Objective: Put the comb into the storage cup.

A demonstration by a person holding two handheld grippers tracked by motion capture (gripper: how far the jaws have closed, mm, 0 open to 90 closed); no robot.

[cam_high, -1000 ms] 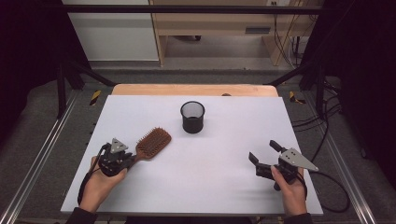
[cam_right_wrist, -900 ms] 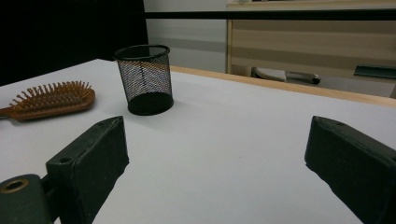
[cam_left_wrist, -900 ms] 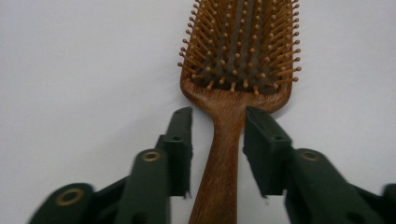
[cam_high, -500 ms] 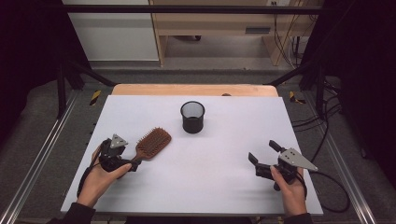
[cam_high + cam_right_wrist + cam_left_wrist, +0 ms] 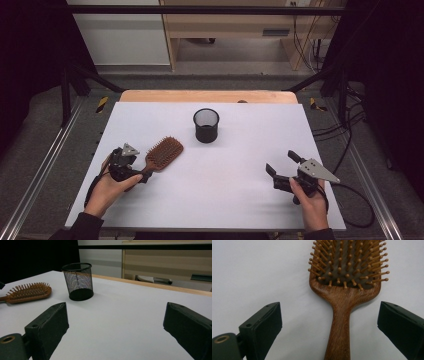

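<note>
The left gripper (image 5: pixel 329 322) is standing with its jaws wide apart, having just been opening, and the handle of the wooden hairbrush (image 5: pixel 342 302) is lying between them with bare table showing on either side, so neither pad is pressing on it. From those fingers the brush is running straight ahead: its handle points back into the gap, its bristled head lies beyond the fingertips with the bristles facing up, and its long axis is lining up with the gripper's own reach. In the high view the left gripper (image 5: pixel 136 172) is sitting at the handle end, the hairbrush (image 5: pixel 162 152) angling away toward the black mesh cup (image 5: pixel 206 125), which is standing upright farther out on the white table (image 5: pixel 240 200). The right gripper (image 5: pixel 281 170) is also holding its jaws apart over bare table, well apart from the brush. The left hand is plainly the nearer one; any regrasp would likely mean closing across the handle.
</note>
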